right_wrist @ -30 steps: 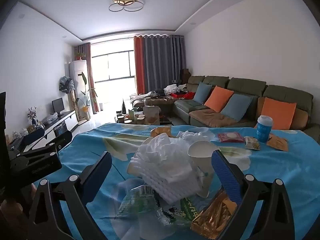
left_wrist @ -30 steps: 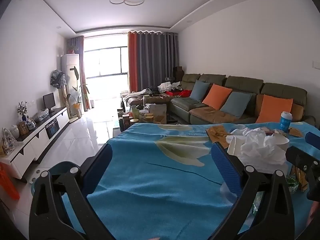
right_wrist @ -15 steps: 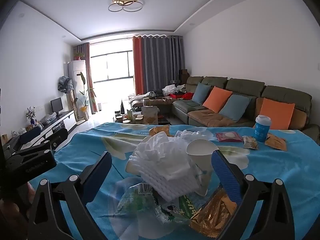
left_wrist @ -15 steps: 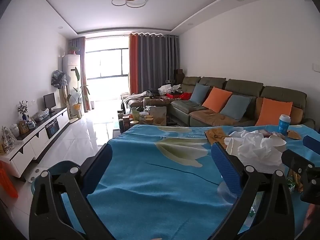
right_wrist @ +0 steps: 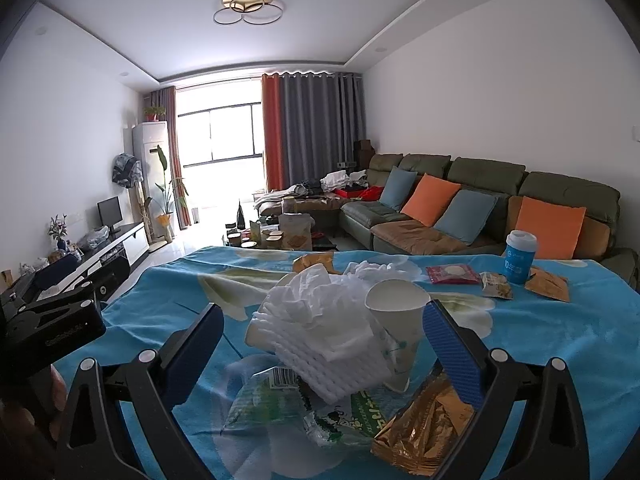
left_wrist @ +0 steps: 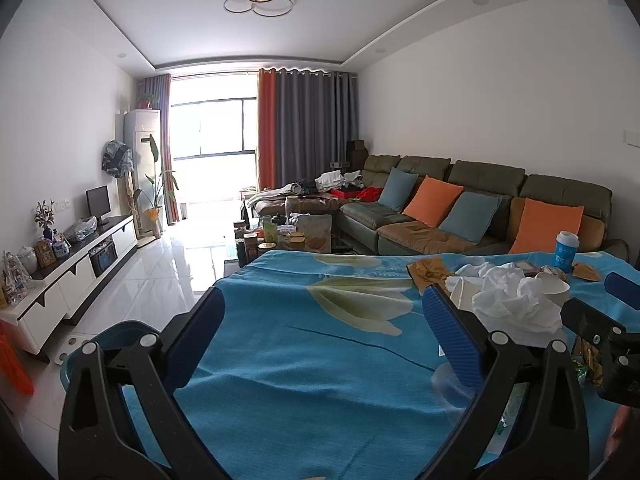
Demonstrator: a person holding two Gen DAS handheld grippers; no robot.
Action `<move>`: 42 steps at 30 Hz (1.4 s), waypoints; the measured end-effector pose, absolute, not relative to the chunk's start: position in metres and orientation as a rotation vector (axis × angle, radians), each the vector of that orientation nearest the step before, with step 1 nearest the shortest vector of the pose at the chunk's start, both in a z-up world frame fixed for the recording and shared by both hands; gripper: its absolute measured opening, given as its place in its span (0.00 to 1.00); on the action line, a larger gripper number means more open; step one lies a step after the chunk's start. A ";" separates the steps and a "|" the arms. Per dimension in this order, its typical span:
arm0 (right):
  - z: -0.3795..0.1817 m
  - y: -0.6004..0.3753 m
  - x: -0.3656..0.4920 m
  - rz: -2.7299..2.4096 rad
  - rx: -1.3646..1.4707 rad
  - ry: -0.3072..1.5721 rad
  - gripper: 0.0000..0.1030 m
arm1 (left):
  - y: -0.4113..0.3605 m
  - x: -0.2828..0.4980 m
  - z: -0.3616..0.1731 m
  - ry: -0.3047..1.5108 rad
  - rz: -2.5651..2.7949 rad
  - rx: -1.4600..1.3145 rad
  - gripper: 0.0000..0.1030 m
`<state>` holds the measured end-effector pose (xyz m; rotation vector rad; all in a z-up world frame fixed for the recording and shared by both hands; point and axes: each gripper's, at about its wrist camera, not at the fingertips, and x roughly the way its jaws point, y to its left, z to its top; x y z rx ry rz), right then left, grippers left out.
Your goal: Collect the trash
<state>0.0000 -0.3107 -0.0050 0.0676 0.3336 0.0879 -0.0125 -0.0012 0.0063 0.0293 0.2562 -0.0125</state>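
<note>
Both tongs are held spread and empty: the right tongs (right_wrist: 322,334) frame a trash pile (right_wrist: 332,344) on the blue tabletop (right_wrist: 540,332); the left tongs (left_wrist: 320,326) are kept beside it.

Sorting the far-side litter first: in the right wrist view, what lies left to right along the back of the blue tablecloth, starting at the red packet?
Flat red packet → small crinkled snack wrapper → blue cup with white lid → flat brown-gold wrapper.
</note>
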 end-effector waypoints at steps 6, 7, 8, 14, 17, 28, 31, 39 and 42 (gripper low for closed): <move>-0.005 -0.313 0.000 0.086 0.070 0.330 0.93 | -0.001 -0.012 0.006 0.256 -0.013 0.029 0.95; -0.005 -0.313 0.001 0.086 0.070 0.329 0.93 | -0.001 -0.013 0.006 0.255 -0.012 0.030 0.95; -0.005 -0.314 0.001 0.085 0.070 0.328 0.93 | -0.001 -0.013 0.006 0.255 -0.012 0.030 0.95; -0.005 -0.315 0.002 0.085 0.070 0.326 0.93 | -0.001 -0.014 0.007 0.253 -0.014 0.029 0.95; -0.005 -0.316 0.003 0.085 0.069 0.324 0.93 | -0.002 -0.013 0.007 0.251 -0.015 0.028 0.95; -0.005 -0.315 0.003 0.080 0.069 0.319 0.93 | -0.003 -0.014 0.007 0.248 -0.016 0.024 0.95; -0.005 -0.316 0.003 0.078 0.070 0.315 0.93 | -0.003 -0.015 0.009 0.239 -0.021 0.021 0.95; -0.004 -0.319 0.003 0.076 0.069 0.304 0.93 | -0.005 -0.018 0.009 0.222 -0.033 0.015 0.95; -0.004 -0.318 0.003 0.075 0.066 0.297 0.93 | -0.006 -0.018 0.009 0.219 -0.038 0.012 0.95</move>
